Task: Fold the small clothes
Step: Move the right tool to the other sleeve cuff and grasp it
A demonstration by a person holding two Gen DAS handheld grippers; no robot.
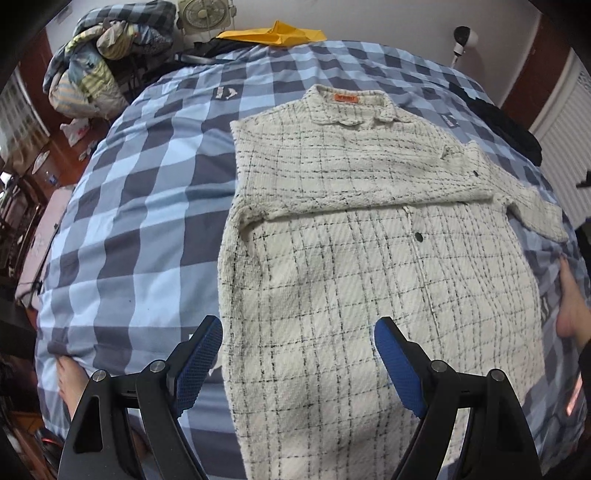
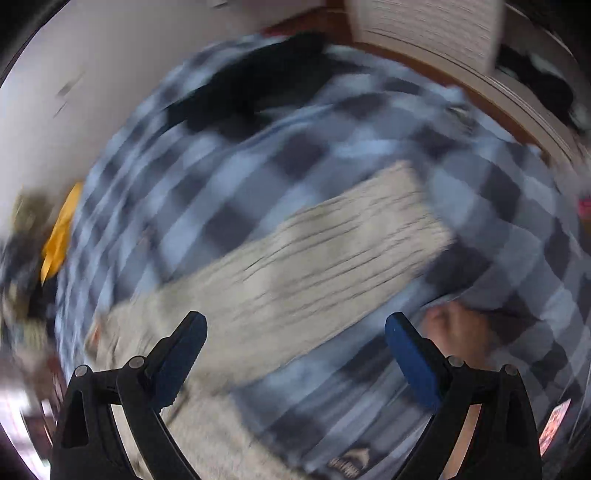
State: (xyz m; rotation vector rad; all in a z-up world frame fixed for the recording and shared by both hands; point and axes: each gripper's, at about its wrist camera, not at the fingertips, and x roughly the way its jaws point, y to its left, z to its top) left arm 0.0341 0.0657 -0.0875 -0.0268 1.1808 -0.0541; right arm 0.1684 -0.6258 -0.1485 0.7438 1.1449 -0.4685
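Left gripper (image 1: 297, 341) fingers apart over checked shirt (image 1: 369, 266), one sleeve folded.

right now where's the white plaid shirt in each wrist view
Left wrist: the white plaid shirt fills centre and right, collar far, hem beyond the open jaws.
Right wrist: blurred, it runs diagonally across the middle.
Shared landmark: the blue checked bedcover.

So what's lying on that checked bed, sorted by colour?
White with black lines: 1, the shirt
Yellow: 1, a folded sheet at the far edge
Black: 1, a dark garment at the far right
Mixed colours: 1, a bundle of bedding at the far left corner
Total: 4

Both tools, left and right, are open and hold nothing.
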